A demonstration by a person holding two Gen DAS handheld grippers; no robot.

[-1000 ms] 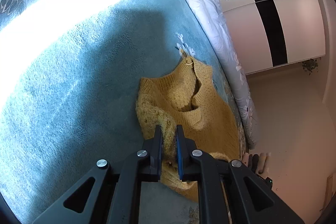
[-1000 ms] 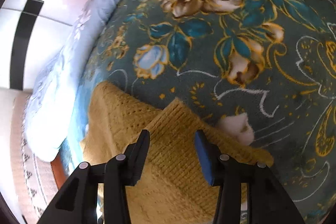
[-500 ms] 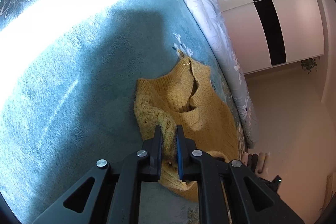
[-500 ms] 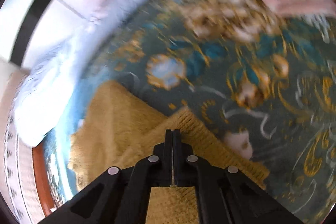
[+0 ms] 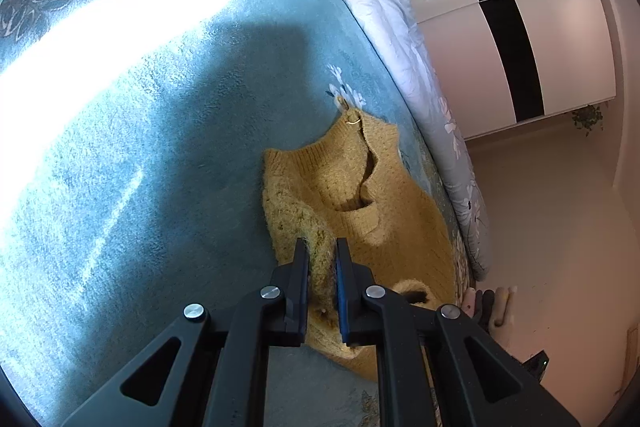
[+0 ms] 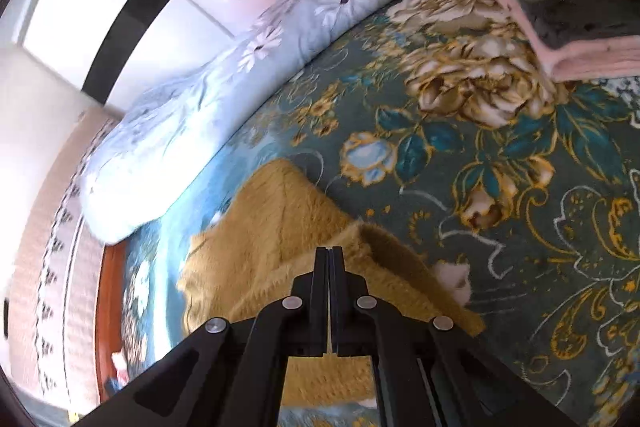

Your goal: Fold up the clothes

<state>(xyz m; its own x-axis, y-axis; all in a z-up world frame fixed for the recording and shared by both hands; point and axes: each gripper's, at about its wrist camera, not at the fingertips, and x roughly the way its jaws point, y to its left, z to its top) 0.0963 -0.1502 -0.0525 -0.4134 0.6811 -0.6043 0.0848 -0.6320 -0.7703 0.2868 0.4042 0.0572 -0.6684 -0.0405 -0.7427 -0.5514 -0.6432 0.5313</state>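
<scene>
A mustard-yellow knitted sweater (image 5: 372, 195) lies on the teal floral bedspread (image 5: 140, 147) near the bed's edge, neck opening up. My left gripper (image 5: 322, 251) is shut on a bunched fold of the sweater at its near edge. In the right wrist view the sweater (image 6: 276, 227) is lifted into a peaked fold. My right gripper (image 6: 329, 255) is shut on the sweater at that peak, with the knit hanging down on both sides.
A rolled pale-blue flowered quilt (image 6: 248, 55) runs along the bed's far edge, also in the left wrist view (image 5: 400, 27). Folded pink and grey cloth (image 6: 580, 35) lies at the right wrist view's top right. White wardrobe doors (image 5: 520, 7) and beige floor (image 5: 560, 227) lie beyond the bed.
My right gripper closed from wide open onto the sweater and has lifted the knit into a peak. My left gripper stays shut on its fold, nearly unmoved.
</scene>
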